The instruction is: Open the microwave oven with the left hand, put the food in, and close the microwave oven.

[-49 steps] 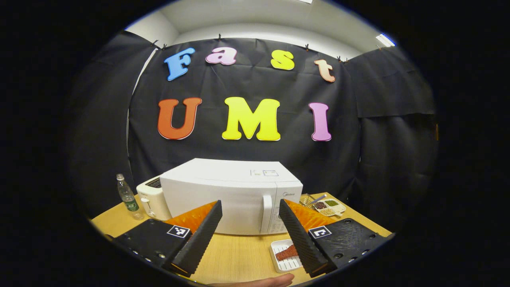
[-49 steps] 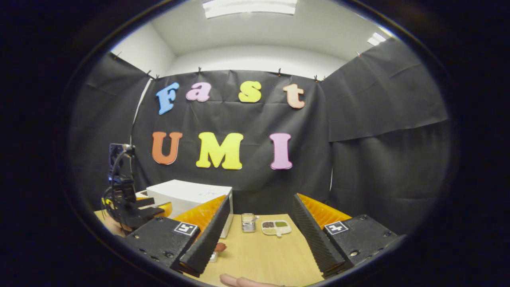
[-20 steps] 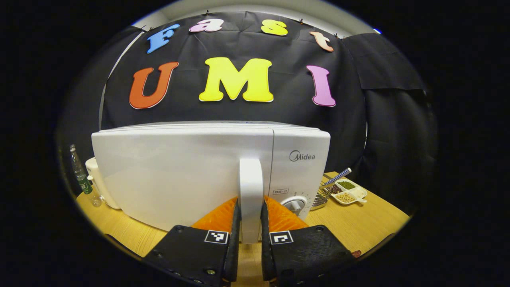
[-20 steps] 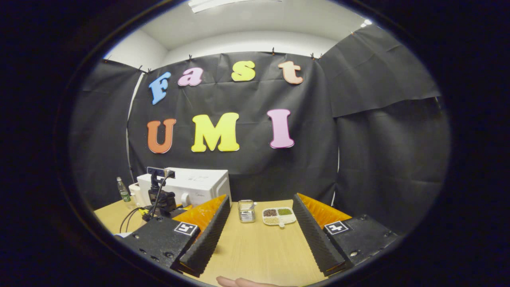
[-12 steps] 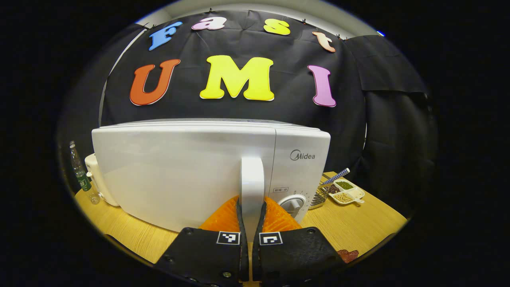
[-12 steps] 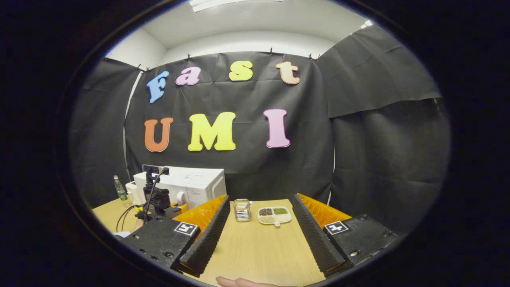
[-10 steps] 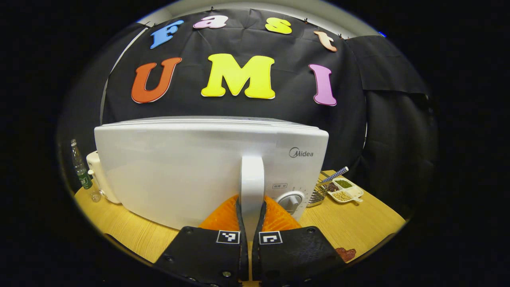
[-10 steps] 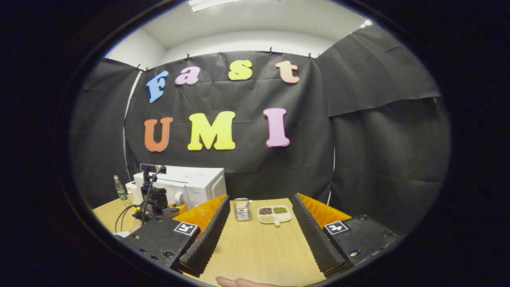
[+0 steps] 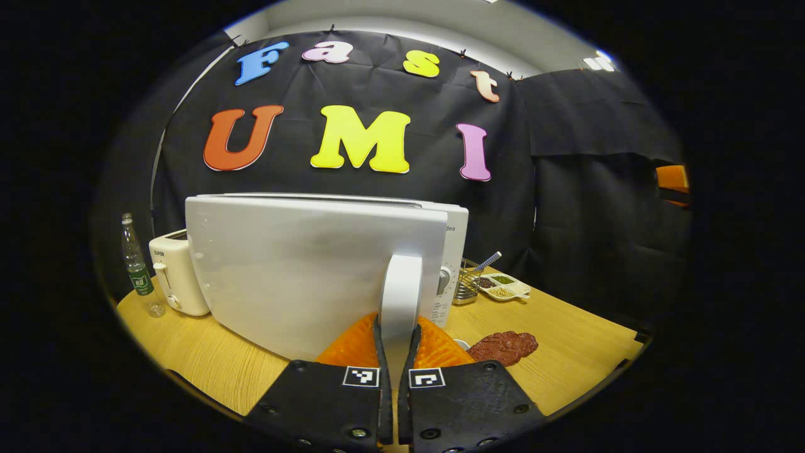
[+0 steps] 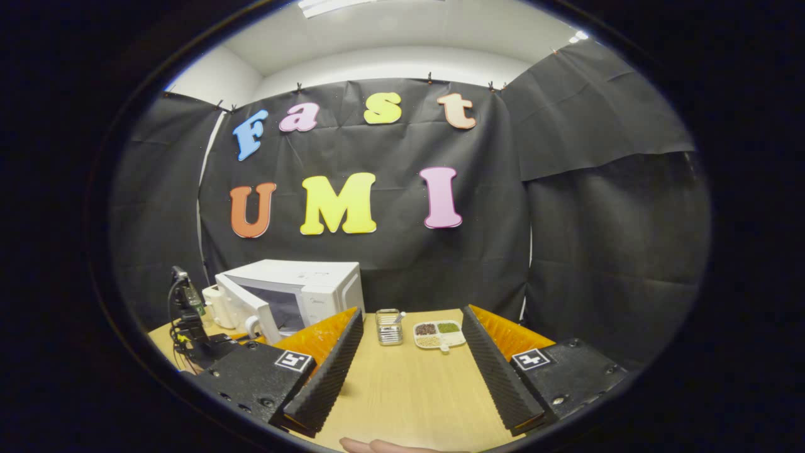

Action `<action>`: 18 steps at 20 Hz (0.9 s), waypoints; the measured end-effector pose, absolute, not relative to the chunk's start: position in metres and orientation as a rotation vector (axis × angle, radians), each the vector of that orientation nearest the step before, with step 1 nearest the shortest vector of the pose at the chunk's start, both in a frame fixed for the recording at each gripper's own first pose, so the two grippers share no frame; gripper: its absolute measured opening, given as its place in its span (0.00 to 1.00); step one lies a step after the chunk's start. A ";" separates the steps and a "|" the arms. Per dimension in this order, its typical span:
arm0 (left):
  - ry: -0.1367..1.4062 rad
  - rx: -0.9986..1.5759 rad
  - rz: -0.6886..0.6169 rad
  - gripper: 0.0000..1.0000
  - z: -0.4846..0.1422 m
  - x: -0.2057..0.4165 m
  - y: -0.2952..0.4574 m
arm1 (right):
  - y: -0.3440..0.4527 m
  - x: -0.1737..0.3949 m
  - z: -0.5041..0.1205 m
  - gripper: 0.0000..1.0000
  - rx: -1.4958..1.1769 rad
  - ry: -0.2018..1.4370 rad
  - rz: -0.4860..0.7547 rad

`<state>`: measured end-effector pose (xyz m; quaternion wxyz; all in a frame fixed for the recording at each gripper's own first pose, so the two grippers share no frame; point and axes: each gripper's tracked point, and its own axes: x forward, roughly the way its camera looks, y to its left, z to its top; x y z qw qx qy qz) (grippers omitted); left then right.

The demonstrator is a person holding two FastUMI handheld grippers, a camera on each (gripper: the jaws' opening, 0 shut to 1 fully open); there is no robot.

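Observation:
In the left gripper view my left gripper [image 9: 396,355] is shut on the white upright handle [image 9: 400,286] of the microwave door [image 9: 302,270], which stands swung partly out from the white microwave [image 9: 454,242]. A dark red piece of food [image 9: 503,346] lies on the table to the right of the handle, with the rim of a white dish [image 9: 462,343] at its left end. In the right gripper view the microwave [image 10: 314,283] stands at the left with its door [image 10: 245,308] ajar and the left gripper [image 10: 192,336] in front of it. My right gripper [image 10: 409,377] is open over bare table.
A white toaster [image 9: 176,277] and a plastic bottle [image 9: 137,267] stand left of the microwave. A wire basket [image 10: 390,327] and a divided dish of beans [image 10: 438,335] sit at the back of the wooden table [image 10: 409,396]. A fingertip [image 10: 377,445] shows at the bottom edge.
The left gripper closed on the door handle and has pulled the door outward, so it now stands ajar. The right gripper has stayed open and nearly still.

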<state>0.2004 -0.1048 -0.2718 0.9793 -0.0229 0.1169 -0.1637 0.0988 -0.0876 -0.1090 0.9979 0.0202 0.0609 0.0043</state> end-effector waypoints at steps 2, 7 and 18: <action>0.228 -0.019 -0.315 0.03 -0.270 0.183 -0.089 | -0.078 0.097 -0.113 0.90 0.029 0.131 0.014; 0.233 -0.037 -0.269 0.04 -0.266 0.138 -0.040 | -0.053 0.097 -0.130 1.00 0.016 0.177 0.035; 0.250 -0.168 -0.017 0.60 -0.252 0.047 0.131 | 0.003 0.097 -0.162 0.91 0.003 0.250 0.123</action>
